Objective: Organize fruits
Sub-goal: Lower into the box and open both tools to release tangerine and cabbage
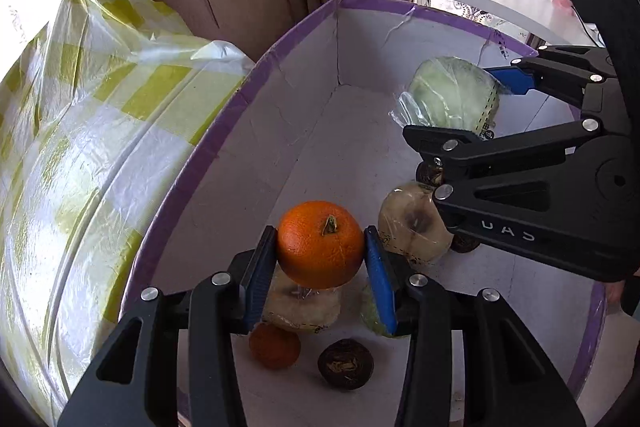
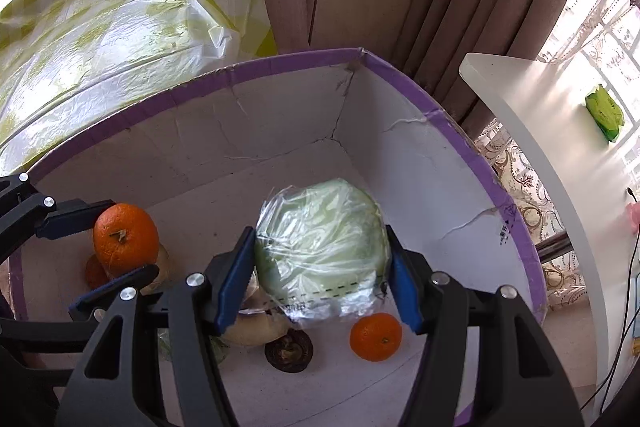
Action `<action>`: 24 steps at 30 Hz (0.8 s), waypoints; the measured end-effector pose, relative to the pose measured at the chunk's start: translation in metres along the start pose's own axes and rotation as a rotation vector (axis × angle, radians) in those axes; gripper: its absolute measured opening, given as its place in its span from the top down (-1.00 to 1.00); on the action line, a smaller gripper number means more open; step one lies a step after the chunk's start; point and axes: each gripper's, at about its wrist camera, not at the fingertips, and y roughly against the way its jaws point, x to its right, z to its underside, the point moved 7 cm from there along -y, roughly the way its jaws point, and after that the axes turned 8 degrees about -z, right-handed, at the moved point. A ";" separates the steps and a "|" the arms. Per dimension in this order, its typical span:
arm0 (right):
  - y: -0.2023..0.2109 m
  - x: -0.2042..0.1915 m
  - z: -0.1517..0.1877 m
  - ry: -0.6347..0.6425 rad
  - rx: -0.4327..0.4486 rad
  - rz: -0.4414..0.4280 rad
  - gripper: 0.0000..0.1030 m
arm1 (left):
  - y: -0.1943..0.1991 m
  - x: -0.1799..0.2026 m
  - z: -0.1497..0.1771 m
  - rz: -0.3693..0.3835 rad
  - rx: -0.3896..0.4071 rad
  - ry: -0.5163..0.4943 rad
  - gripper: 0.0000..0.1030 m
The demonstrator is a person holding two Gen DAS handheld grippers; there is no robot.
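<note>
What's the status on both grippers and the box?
Left gripper shut on orange, above the box. Right gripper shut on wrapped cabbage. More fruit loose on box floor; nothing blocking.

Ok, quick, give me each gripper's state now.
Left gripper: closed on the orange, held above the box.
Right gripper: closed on the wrapped cabbage.
</note>
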 end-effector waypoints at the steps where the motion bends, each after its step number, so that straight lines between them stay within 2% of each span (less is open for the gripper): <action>1: -0.003 0.000 0.002 0.004 -0.013 0.003 -0.19 | -0.002 -0.001 0.000 -0.004 -0.007 0.008 0.18; 6: -0.018 -0.002 0.009 0.044 -0.104 0.046 -0.19 | -0.017 -0.002 0.003 -0.018 -0.063 0.003 0.18; 10: -0.020 -0.004 0.009 0.051 -0.117 0.049 -0.20 | -0.029 -0.004 0.007 -0.030 -0.110 0.000 0.18; 14: -0.023 -0.002 0.009 0.044 -0.127 0.057 -0.20 | -0.034 -0.003 0.009 -0.045 -0.118 -0.020 0.18; 24: -0.028 0.001 0.009 0.036 -0.120 0.071 -0.21 | -0.044 -0.007 0.011 -0.025 -0.134 -0.009 0.17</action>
